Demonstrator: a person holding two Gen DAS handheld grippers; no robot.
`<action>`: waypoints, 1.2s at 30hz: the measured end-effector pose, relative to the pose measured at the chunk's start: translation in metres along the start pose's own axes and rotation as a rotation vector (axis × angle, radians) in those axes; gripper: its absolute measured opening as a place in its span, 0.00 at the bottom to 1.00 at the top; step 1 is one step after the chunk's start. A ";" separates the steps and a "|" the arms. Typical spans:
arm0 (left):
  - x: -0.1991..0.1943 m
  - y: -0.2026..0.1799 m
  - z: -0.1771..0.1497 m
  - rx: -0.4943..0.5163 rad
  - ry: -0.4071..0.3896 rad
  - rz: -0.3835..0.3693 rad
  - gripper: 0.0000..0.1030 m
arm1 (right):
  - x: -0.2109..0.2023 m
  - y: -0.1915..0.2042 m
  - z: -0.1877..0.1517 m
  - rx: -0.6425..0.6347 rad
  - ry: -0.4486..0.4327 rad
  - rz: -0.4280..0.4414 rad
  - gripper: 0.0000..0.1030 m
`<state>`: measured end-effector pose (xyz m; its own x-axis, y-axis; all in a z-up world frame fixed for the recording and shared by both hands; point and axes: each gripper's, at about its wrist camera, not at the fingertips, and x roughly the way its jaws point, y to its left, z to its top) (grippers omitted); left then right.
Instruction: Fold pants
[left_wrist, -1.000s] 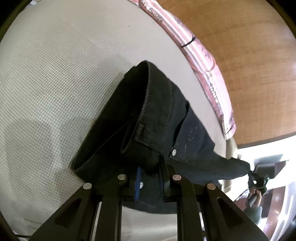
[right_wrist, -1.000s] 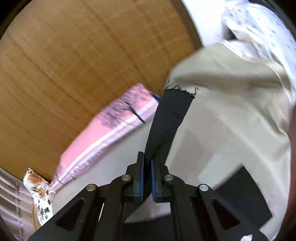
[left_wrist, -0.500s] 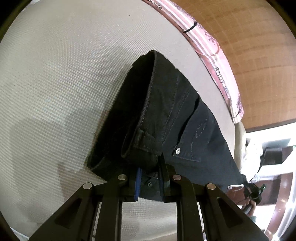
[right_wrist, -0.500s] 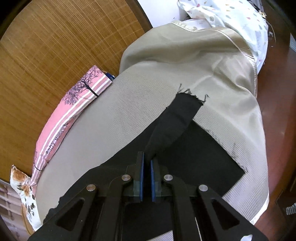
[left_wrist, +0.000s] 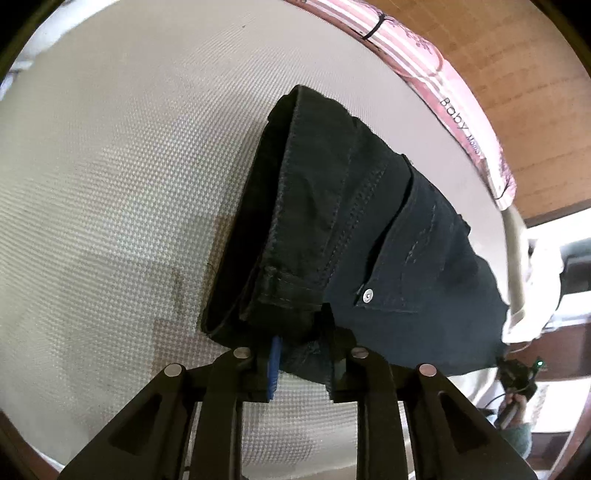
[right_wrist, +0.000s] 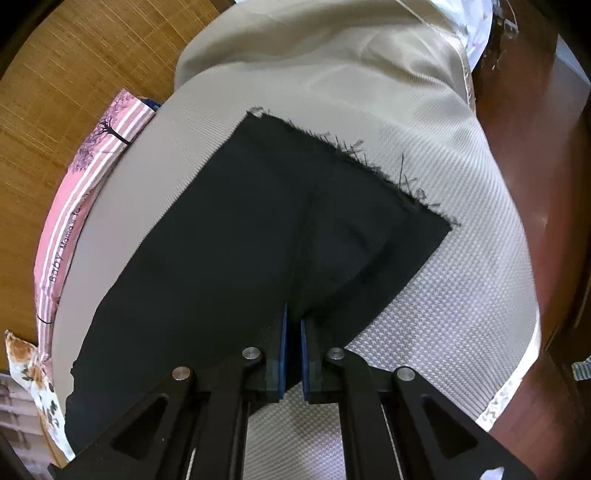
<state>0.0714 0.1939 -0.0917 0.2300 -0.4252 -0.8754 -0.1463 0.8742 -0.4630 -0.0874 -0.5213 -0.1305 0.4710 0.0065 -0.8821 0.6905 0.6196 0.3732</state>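
Note:
Black denim pants (left_wrist: 354, 236) lie on a beige textured bedcover (left_wrist: 110, 184). My left gripper (left_wrist: 301, 343) is shut on the waistband end, near a belt loop and a metal rivet (left_wrist: 368, 294); the waistband stands folded up in front of it. In the right wrist view the leg end of the pants (right_wrist: 258, 229) lies nearly flat, its frayed hem (right_wrist: 369, 162) at the far side. My right gripper (right_wrist: 293, 325) is shut on a ridge of leg fabric at its near edge.
A pink striped cloth (right_wrist: 74, 206) runs along the far edge of the bed against a woven bamboo wall (right_wrist: 55, 92). A white patterned pillow (right_wrist: 476, 33) lies beyond the hem. Dark wooden furniture (right_wrist: 546, 184) stands to the right of the bed.
My right gripper has lowered the leg end from hanging in the air down onto the bedcover, where it spread flat. My left gripper has moved closer to the waistband, still holding it.

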 end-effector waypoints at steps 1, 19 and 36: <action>-0.002 -0.003 -0.001 0.007 -0.004 0.013 0.24 | 0.000 -0.002 0.000 0.008 0.001 0.015 0.05; -0.059 -0.126 -0.055 0.541 -0.242 0.105 0.32 | -0.003 -0.049 0.029 0.188 -0.053 0.217 0.15; 0.119 -0.379 -0.174 1.232 -0.039 -0.149 0.32 | -0.049 -0.035 0.062 0.096 -0.101 0.293 0.04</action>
<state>-0.0130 -0.2282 -0.0445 0.1981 -0.5501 -0.8112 0.8796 0.4650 -0.1005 -0.1004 -0.5918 -0.0819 0.7066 0.0927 -0.7016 0.5634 0.5263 0.6369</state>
